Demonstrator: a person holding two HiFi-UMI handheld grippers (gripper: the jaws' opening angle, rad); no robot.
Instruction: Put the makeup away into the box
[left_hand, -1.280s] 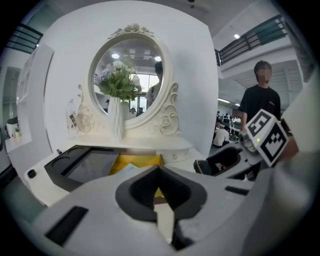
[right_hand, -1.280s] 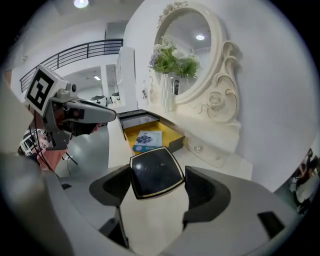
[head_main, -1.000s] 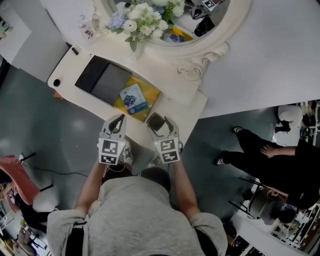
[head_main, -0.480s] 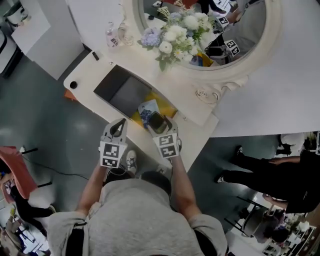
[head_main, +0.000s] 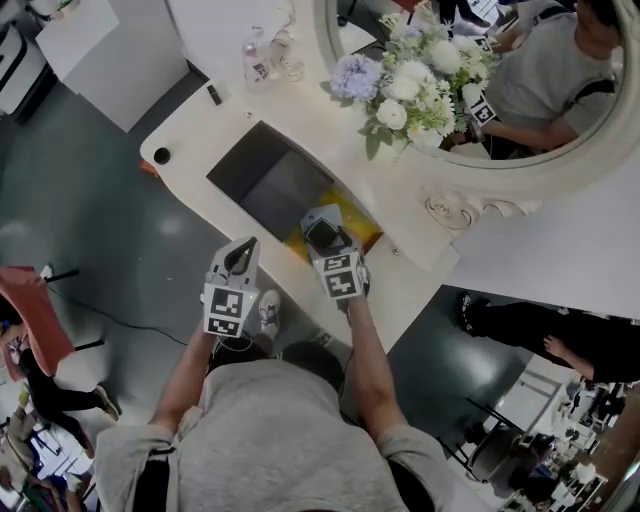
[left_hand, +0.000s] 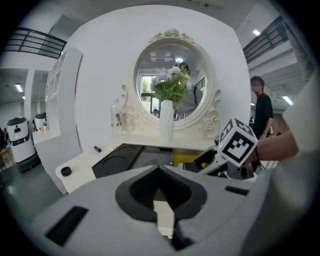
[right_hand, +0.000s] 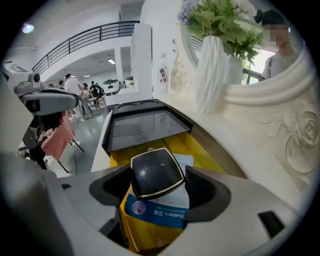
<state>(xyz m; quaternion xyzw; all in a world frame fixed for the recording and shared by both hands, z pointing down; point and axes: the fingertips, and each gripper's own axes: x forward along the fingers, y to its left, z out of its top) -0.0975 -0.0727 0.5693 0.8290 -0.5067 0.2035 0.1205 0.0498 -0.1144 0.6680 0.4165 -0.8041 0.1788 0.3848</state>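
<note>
My left tongs (head_main: 239, 256) hang off the counter (head_main: 196, 128) edge, closed on nothing, well clear of the dark tray (head_main: 270, 182). My right tongs (head_main: 322, 228) grip the black compact (right_hand: 156, 172) by its two sides, poised over the yellow box (right_hand: 207, 156), just above the blue-banded packet (right_hand: 160, 212) lying inside. I'd keep the compact level, lower it straight until it rests on that packet, then part the tongs slowly so it doesn't tip.

We see a big hall, prob. a lab: staged vanity (head_main: 195, 132) w/ mirror (left_hand: 172, 80), mezzanine railing (right_hand: 82, 37), ppl (right_hand: 75, 90) behind.
</note>
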